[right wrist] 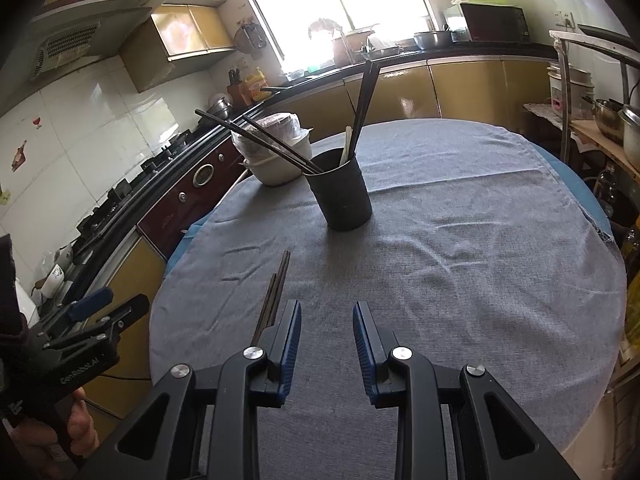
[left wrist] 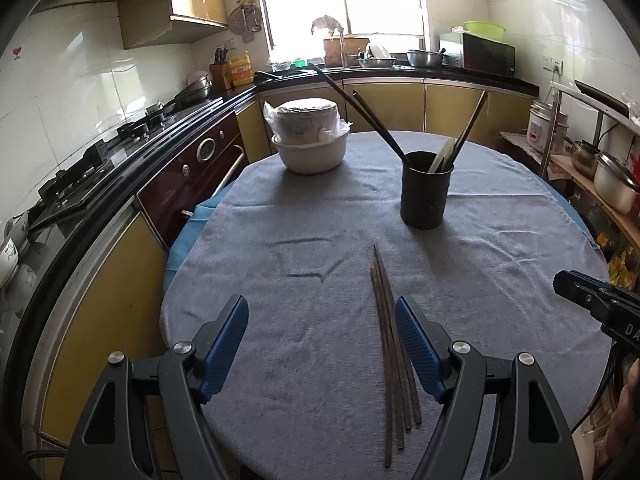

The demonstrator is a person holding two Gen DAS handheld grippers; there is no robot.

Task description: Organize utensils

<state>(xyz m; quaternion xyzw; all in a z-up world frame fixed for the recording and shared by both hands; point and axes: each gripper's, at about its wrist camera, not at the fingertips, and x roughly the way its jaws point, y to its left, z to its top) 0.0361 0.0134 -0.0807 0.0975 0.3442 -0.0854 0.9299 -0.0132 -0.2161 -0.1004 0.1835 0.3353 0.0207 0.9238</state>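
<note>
Kitchen cabinets, a stove and a bright window stand around the round desk (left wrist: pixel 500 264), which is covered with a grey cloth. Near the middle of the cloth stands a black holder (left wrist: pixel 426 190). It already keeps several long dark utensils that lean outward against its rim, so it seems to be the place where all utensils must go. A stack of white bowls (left wrist: pixel 310 140) stands behind it, well apart, and seems to have no part in the work.

Loose brown chopsticks (left wrist: pixel 390 340) lie flat on the cloth, close together and pointing roughly toward the holder; these are probably what remains to collect. The left gripper (left wrist: pixel 320 344) hangs over them with its jaws wide apart and holds nothing. The chopsticks lie just beside its right blue pad (left wrist: pixel 416 344), so the gripper probably needs to shift a little sideways before it can close on them. The right gripper (right wrist: pixel 327 344) waits beside the chopsticks, its jaws partly apart and empty, likely ready to help.
</note>
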